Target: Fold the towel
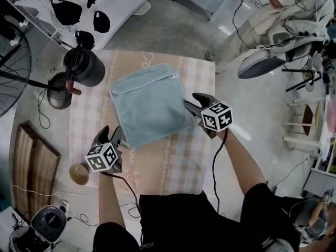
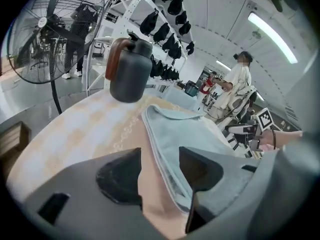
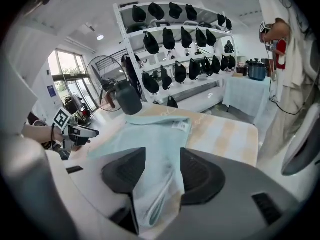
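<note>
Towel: we see the pale blue towel [image 1: 149, 103] lying folded and flat in the middle of the table [image 1: 191, 151], set a little askew, with one short edge towards us.
Left gripper: our left gripper [image 1: 111, 135] sits at the towel's near-left corner. Its jaws are spread, and the towel's edge runs between them, closer to the right-hand jaw. Neither pad presses on the cloth.
Right gripper: our right gripper [image 1: 195, 102] sits at the towel's near-right corner. Its jaws are spread too, and the layered corner lies loose in the gap, not pinched.
Table: it is covered with a pale pink and white checked cloth.
Jug: a dark jug [image 1: 84, 66] with a brown handle stands at the far left of the table, near the towel's far-left corner but apart from it.
Pot: a second dark pot [image 1: 59, 91] is just left of the jug. We cannot tell whether it stands on the table.
Cup: a small brown cup [image 1: 79, 173] is at the near-left edge, just beside our left gripper.
Beyond: a fan [image 2: 55, 31] and a person [image 2: 237, 84] stand past the table.
</note>
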Demonstrator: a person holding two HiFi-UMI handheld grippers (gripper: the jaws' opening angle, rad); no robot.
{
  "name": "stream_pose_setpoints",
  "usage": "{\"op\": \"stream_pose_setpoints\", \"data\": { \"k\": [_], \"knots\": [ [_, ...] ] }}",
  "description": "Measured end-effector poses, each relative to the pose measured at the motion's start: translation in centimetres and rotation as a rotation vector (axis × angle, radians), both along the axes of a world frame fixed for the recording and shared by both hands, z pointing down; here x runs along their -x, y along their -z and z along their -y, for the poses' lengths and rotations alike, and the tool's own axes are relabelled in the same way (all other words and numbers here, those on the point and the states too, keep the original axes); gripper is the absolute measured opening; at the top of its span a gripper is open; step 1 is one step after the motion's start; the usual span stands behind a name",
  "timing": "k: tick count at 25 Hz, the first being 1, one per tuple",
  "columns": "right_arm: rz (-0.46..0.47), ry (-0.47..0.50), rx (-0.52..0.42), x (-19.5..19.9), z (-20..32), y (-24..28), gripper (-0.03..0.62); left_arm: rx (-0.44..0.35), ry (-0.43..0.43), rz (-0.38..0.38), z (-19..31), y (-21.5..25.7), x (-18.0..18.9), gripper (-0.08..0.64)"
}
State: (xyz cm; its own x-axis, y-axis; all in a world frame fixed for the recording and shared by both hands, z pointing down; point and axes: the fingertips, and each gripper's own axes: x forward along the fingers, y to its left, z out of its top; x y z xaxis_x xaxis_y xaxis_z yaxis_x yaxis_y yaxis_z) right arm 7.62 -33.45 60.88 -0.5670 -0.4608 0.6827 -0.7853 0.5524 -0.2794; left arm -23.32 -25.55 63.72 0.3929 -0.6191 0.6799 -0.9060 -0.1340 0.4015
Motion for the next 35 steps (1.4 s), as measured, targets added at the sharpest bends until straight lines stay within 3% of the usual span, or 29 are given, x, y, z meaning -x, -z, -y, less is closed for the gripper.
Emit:
{"op": "stream_pose_setpoints", "data": {
  "k": [10,16,27,28,30,35],
  "knots": [
    [-0.005,0.082,0.035,-1.3,-8.2,-2.5,0.196,0.046,-0.086,0.019,-7.5,-1.5,-3.9,0.219],
    [0.015,0.076,0.058,-1.8,-10.4,-3.2,0.202,0.067,-0.111,0.041,-9.2,-2.4,-5.6,0.219],
    [-0.041,0.091,0.111,-2.0,-11.2,-5.7,0.207,0.079,-0.124,0.085,-10.1,-3.5,-7.2,0.196],
    [-0.047,0.093,0.113,-2.0,-11.2,-5.8,0.2,0.079,-0.124,0.101,-10.3,-3.5,-7.2,0.159],
    [-0.058,0.095,0.1,-2.0,-11.4,-5.6,0.072,0.092,-0.12,0.133,-10.8,-3.6,-7.0,0.046],
    [-0.071,0.129,0.062,-2.2,-13.2,-4.9,0.044,0.108,-0.087,0.129,-12.6,-3.1,-6.6,0.035]
  ]
}}
